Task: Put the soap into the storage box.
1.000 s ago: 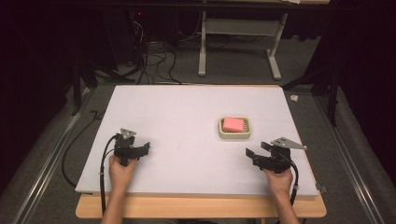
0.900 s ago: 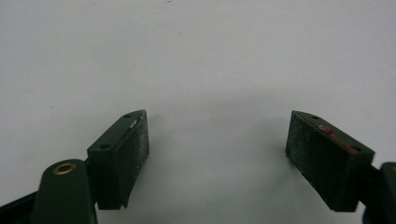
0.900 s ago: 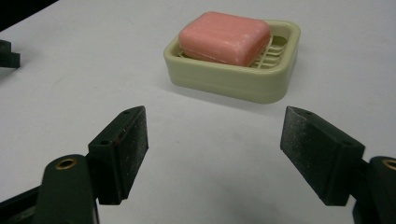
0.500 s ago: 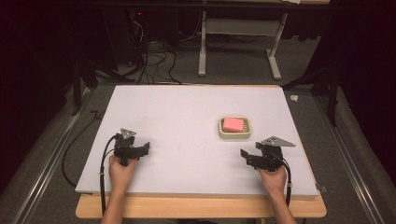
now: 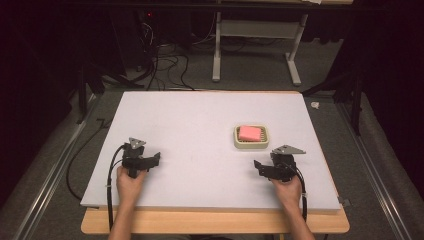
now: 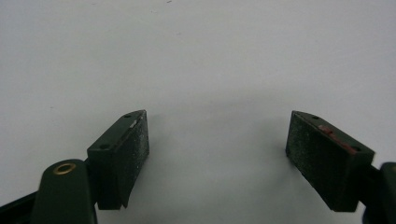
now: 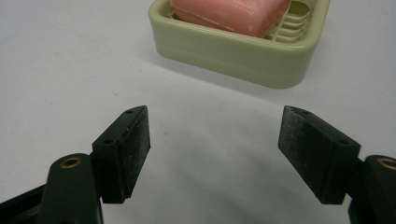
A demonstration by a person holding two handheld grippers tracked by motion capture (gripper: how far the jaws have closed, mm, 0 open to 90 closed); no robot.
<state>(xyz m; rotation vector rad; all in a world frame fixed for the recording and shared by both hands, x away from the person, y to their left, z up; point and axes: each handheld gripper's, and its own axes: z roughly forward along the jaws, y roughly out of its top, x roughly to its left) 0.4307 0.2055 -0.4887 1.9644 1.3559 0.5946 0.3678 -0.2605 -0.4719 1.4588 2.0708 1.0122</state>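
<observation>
- left gripper [image 6: 217, 128]: jaws spread wide, with nothing between the pads; bare white table [image 6: 196, 46] lies under and ahead of them.
- in the high view the left gripper sits near the table's front left part, held by the left hand [image 5: 131, 181], with its cable looping off to the left side.
- right gripper [image 7: 215, 126]: jaws spread wide, pads clear of everything; only table surface shows in the gap.
- in the high view the right gripper sits near the front right part of the table, held by the right hand [image 5: 287, 189], just short of the dish.
- soap [image 7: 233, 11]: pink bar, lying flat inside the dish, on its slotted floor.
- dish [image 7: 233, 51]: pale green, rounded rectangular, standing flat on the table right of centre, near the right gripper and well apart from the left gripper.
- in the right gripper view the dish stands ahead of the jaws, slightly toward the right-hand jaw, and apart from both pads.
- the two grippers are well apart from each other.
</observation>
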